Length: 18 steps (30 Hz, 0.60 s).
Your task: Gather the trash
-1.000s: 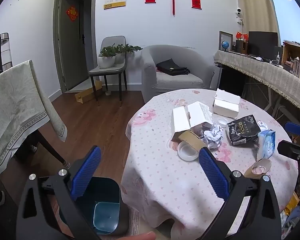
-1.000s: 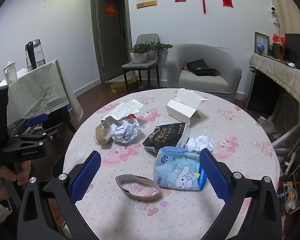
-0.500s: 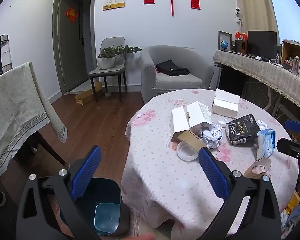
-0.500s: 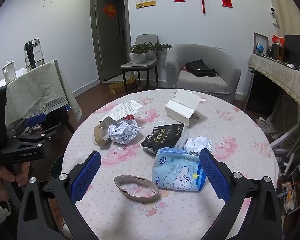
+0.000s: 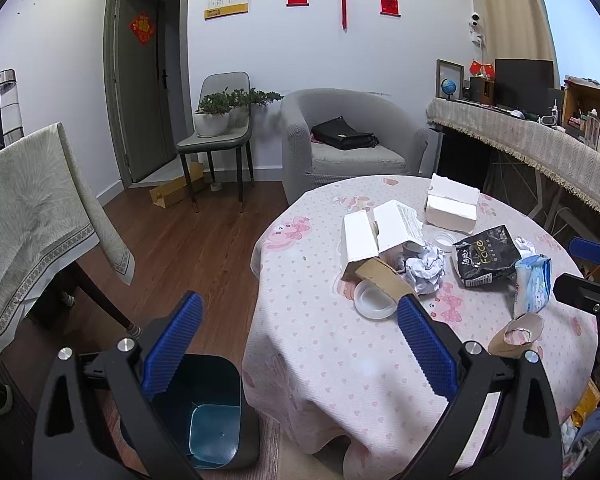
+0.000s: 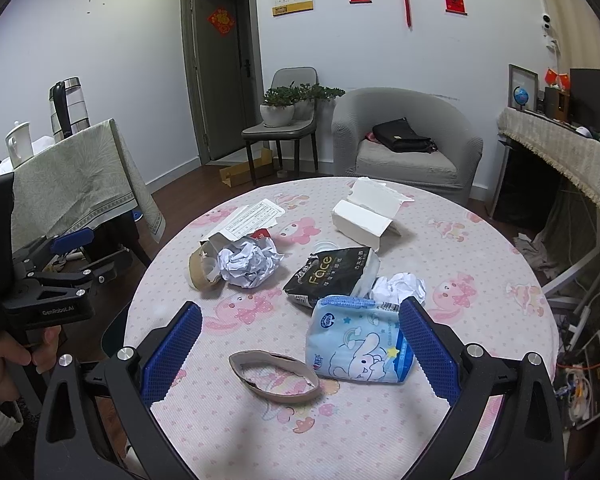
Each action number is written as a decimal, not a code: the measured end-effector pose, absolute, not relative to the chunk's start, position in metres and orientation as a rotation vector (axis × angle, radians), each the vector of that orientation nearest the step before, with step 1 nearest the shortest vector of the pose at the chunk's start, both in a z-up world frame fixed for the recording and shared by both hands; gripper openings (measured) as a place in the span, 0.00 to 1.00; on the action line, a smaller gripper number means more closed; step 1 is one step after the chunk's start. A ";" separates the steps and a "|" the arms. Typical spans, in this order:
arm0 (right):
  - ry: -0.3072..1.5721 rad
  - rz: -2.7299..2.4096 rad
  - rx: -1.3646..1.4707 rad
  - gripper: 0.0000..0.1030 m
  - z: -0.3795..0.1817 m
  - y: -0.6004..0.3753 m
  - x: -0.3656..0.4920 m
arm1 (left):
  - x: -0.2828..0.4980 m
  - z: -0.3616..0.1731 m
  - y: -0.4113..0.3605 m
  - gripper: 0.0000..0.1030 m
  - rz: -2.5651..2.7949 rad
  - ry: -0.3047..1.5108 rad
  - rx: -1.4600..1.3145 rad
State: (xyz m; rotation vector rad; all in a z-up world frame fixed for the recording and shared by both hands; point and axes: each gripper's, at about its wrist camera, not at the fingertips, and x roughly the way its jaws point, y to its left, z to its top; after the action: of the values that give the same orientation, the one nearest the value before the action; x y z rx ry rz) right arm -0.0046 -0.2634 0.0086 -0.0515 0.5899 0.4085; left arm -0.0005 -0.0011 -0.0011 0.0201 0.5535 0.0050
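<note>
Trash lies on a round table with a pink-patterned cloth (image 6: 480,248): a flattened cardboard ring (image 6: 274,376), a blue tissue pack (image 6: 356,350), a black "Face" packet (image 6: 332,276), crumpled paper (image 6: 248,262), a small white wad (image 6: 400,286) and white boxes (image 6: 366,216). My right gripper (image 6: 298,354) is open and empty, hovering just above the ring and tissue pack. My left gripper (image 5: 298,346) is open and empty at the table's left edge, above a dark teal bin (image 5: 208,408) on the floor. A clear plastic lid (image 5: 374,300) and a cardboard roll (image 5: 384,276) lie near it.
A grey armchair (image 5: 352,148) with a black bag, a chair holding a plant (image 5: 220,128), a cloth-draped table with a kettle (image 6: 72,176) at left and a long sideboard (image 5: 532,140) at right surround the table. Wooden floor (image 5: 188,232) lies between.
Both grippers stay open and nearly still. The right wrist view has drifted slightly forward over the ring and tissue pack.
</note>
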 end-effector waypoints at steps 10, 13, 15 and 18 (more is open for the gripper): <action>0.595 0.413 -0.048 0.97 0.007 -0.264 -0.004 | 0.000 -0.003 -0.001 0.96 -0.002 0.564 0.009; 0.597 0.416 -0.047 0.97 0.006 -0.264 -0.004 | 0.000 -0.003 -0.001 0.96 -0.002 0.565 0.006; 0.597 0.416 -0.047 0.97 0.006 -0.264 -0.004 | 0.001 -0.003 -0.001 0.96 -0.004 0.568 0.002; 0.597 0.412 -0.047 0.97 0.006 -0.264 -0.004 | 0.001 -0.003 -0.002 0.96 -0.004 0.569 0.009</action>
State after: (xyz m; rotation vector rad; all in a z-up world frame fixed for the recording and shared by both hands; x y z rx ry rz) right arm -0.0037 -0.2637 0.0065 -0.0467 0.5971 0.4119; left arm 0.0006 -0.0016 -0.0032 0.0092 0.5693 -0.0037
